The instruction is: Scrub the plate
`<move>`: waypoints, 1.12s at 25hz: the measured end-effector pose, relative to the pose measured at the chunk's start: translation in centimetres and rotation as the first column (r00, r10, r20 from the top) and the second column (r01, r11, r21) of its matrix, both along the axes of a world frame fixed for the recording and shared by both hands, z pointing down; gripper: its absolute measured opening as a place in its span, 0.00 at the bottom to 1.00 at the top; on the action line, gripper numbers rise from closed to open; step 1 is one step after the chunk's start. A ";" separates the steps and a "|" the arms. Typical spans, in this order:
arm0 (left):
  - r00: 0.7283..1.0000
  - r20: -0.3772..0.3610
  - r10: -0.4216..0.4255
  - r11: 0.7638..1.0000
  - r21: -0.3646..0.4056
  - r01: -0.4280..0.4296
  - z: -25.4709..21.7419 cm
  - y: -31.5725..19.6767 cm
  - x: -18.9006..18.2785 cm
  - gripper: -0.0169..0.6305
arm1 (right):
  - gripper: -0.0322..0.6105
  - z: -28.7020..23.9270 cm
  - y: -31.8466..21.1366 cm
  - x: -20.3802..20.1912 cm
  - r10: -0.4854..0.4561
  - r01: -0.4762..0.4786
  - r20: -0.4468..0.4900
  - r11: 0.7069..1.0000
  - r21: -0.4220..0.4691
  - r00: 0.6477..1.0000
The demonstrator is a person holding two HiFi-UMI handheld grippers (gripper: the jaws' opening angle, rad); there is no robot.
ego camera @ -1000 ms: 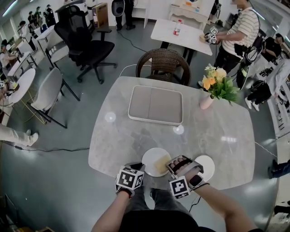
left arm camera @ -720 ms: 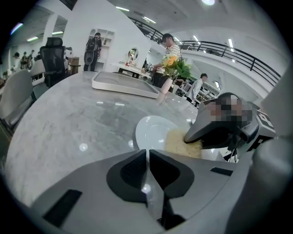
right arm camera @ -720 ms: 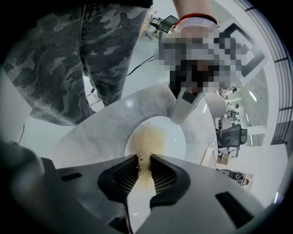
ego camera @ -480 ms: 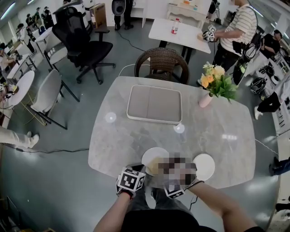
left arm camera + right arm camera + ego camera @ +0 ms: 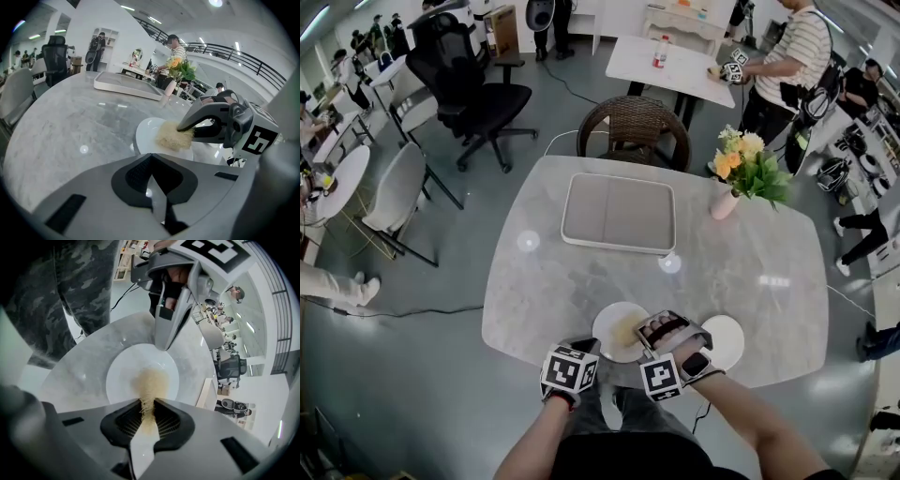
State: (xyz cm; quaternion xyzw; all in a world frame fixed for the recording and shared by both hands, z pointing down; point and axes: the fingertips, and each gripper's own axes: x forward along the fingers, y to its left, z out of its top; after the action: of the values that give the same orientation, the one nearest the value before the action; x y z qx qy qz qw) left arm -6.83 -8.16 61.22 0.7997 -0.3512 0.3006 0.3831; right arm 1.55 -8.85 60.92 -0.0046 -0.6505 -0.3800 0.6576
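Observation:
A white plate (image 5: pixel 614 330) lies near the front edge of the grey marble table (image 5: pixel 769 281). My right gripper (image 5: pixel 659 330) is shut on a tan fibrous scrub pad (image 5: pixel 151 383), which presses on the plate's middle (image 5: pixel 122 376). In the left gripper view the pad (image 5: pixel 173 136) sits on the plate (image 5: pixel 146 136) under the right gripper (image 5: pixel 206 124). My left gripper (image 5: pixel 581 349) is at the plate's near-left rim, its jaws closed with a thin white strip of rim between them (image 5: pixel 152 187). In the right gripper view the left gripper (image 5: pixel 164 341) touches the rim.
A second white plate (image 5: pixel 727 342) lies just right of my right gripper. A white rectangular tray (image 5: pixel 621 214) is at the table's far middle, a vase of flowers (image 5: pixel 741 173) at the far right. A wicker chair (image 5: pixel 637 131) stands behind the table.
My right gripper has slid the scrub pad a little left and farther across the plate. The left gripper and the plate have stayed where they were.

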 end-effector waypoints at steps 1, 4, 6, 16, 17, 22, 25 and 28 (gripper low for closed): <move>1.000 0.000 -0.001 1.000 0.000 0.001 0.0 0.0 0.0 0.05 | 0.15 0.0 0.3 0.5 0.004 -0.004 -0.003 1.000 -0.003 1.000; 1.000 -0.001 -0.001 1.000 0.001 0.001 -0.1 0.0 -0.1 0.05 | 0.15 0.0 1.7 1.1 0.012 -0.012 0.015 1.000 -0.028 1.000; 1.000 -0.001 -0.001 1.000 0.001 0.001 -0.1 -0.1 -0.1 0.05 | 0.15 0.0 2.7 1.2 -0.001 0.002 0.019 0.999 -0.047 1.000; 1.000 0.002 0.005 1.000 0.005 -0.005 -0.1 -0.1 0.0 0.05 | 0.15 0.3 4.2 -1.5 -0.182 0.182 0.012 0.980 -0.078 0.983; 1.000 0.001 0.009 1.000 0.003 -0.009 -0.1 0.0 0.1 0.05 | 0.15 0.3 3.6 -1.6 -0.203 0.202 -0.007 0.977 -0.068 0.979; 1.000 -0.001 0.027 1.000 -0.005 -0.027 0.0 0.5 0.5 0.05 | 0.15 -0.1 0.4 -2.7 -0.266 0.266 -0.065 0.964 -0.011 0.962; 1.000 -0.006 0.026 1.000 -0.009 -0.026 0.0 0.6 0.6 0.05 | 0.15 -0.3 -1.6 -3.7 -0.278 0.281 -0.083 0.959 0.025 0.957; 1.000 -0.008 0.030 0.999 -0.014 -0.030 -0.1 0.8 0.7 0.05 | 0.15 -0.6 -3.2 -4.4 -0.256 0.261 -0.082 0.964 0.054 0.963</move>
State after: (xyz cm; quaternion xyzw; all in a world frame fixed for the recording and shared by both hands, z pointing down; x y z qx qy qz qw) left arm -6.15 -7.38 61.08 0.8032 -0.3355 0.3057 0.3858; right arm -2.84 -12.10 60.28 -0.0825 -0.6067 -0.4831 0.6259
